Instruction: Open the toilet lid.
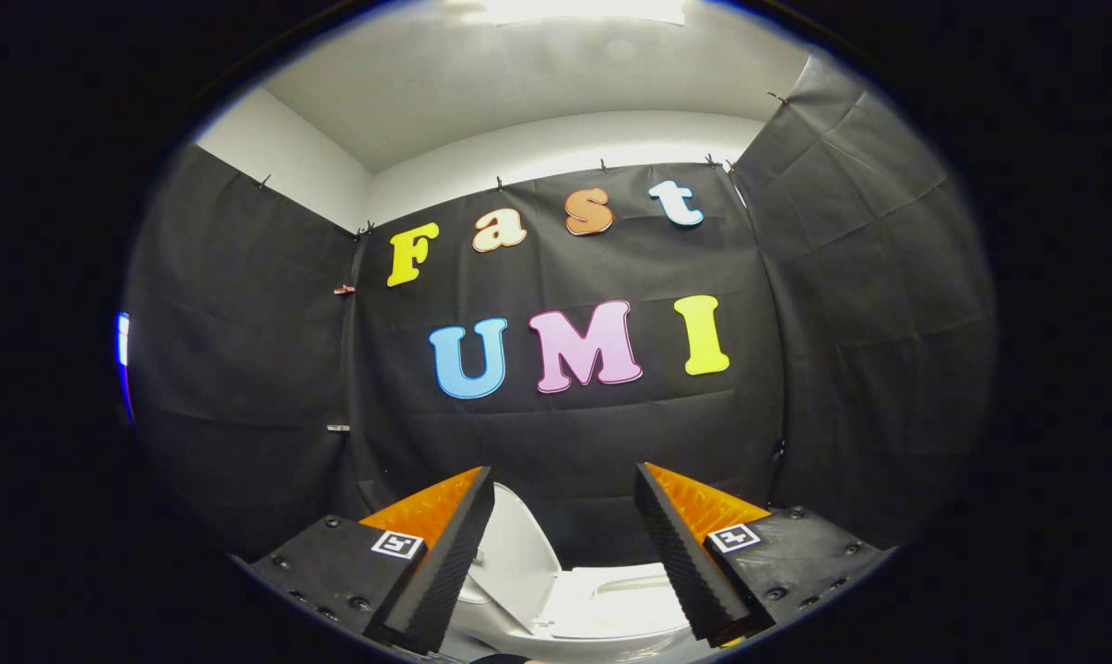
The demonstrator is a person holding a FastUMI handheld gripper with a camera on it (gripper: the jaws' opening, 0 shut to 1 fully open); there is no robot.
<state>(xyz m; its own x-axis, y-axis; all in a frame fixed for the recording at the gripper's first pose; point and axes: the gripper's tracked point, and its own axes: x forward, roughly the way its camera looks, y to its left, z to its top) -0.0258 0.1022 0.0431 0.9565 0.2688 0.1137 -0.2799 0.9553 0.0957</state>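
Two tool (pixel 563 553) fingers apart, partly hiding raised toilet lid (pixel 519 553).

Black cloth walls (pixel 565 433) pinned below white wall (pixel 556 138), with ceiling light (pixel 584 9).

Tool (pixel 563 480) with two ridged wedge fingers (pixel 445 563), screw-studded dark mounting blocks, each bearing a square black-and-white marker.

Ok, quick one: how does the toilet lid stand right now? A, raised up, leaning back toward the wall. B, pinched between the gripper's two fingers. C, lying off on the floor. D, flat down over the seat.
A: the toilet lid stands raised behind the bare seat, seen through the gap of the open gripper, whose fingers touch nothing.
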